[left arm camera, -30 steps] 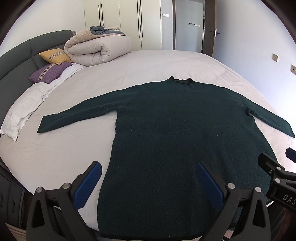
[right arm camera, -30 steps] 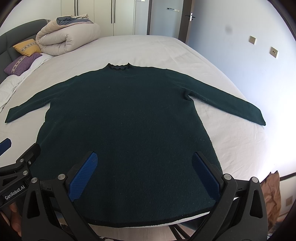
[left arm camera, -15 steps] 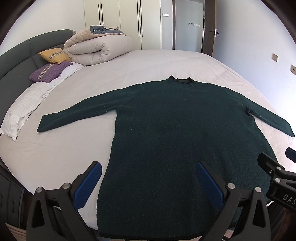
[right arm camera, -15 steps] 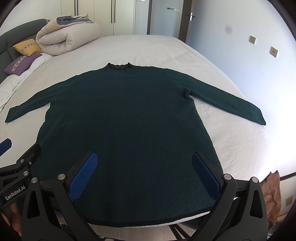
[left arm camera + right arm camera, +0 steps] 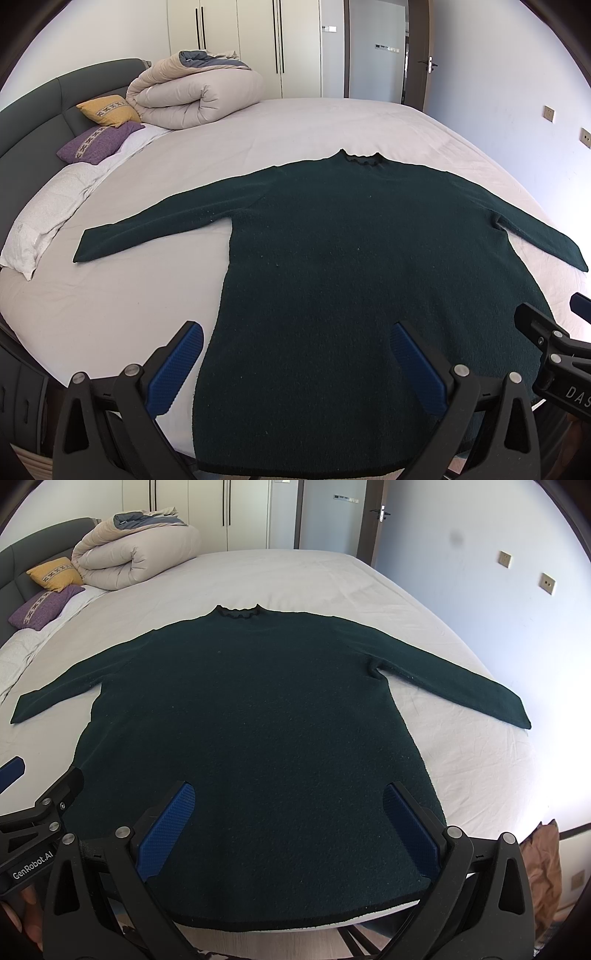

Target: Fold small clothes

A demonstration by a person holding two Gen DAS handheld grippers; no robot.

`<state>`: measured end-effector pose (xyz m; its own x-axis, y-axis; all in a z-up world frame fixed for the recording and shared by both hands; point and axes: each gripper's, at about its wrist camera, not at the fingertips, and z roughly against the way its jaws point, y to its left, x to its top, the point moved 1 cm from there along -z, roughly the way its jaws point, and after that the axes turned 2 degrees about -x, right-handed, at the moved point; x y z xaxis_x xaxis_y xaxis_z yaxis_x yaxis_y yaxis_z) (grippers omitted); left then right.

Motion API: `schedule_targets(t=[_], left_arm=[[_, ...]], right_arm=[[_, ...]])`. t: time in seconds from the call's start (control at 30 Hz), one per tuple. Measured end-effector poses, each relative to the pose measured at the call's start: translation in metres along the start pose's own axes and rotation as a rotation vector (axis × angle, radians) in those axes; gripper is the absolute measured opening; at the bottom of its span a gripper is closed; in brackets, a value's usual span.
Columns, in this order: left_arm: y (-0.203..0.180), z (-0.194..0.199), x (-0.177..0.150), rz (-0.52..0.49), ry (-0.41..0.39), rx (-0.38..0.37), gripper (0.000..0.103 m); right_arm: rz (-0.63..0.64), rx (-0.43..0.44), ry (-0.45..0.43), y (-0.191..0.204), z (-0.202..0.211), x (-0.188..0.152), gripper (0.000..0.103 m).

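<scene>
A dark green long-sleeved sweater lies flat on the white bed, collar at the far side, both sleeves spread out, hem at the near edge. It also shows in the right wrist view. My left gripper is open and empty, held above the hem's left part. My right gripper is open and empty, held above the hem's middle and right part. The right gripper shows at the right edge of the left wrist view; the left gripper shows at the left edge of the right wrist view.
A rolled beige duvet sits at the far left of the bed, with a yellow cushion, a purple cushion and a dark headboard beside it. White wardrobes and a door stand behind. A brown bag lies on the floor at right.
</scene>
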<state>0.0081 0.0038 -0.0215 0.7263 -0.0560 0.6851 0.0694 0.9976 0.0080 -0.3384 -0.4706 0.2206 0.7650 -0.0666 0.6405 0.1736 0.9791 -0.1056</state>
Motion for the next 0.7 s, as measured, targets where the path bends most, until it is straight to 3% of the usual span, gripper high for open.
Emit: schedule_targets(t=[0.7], left_arm=[[-0.001,-0.013,-0.005,0.001,0.030,-0.008,0.103]], right_arm=[[0.001,0.002,0.008,0.004,-0.001,-0.007,0.103]])
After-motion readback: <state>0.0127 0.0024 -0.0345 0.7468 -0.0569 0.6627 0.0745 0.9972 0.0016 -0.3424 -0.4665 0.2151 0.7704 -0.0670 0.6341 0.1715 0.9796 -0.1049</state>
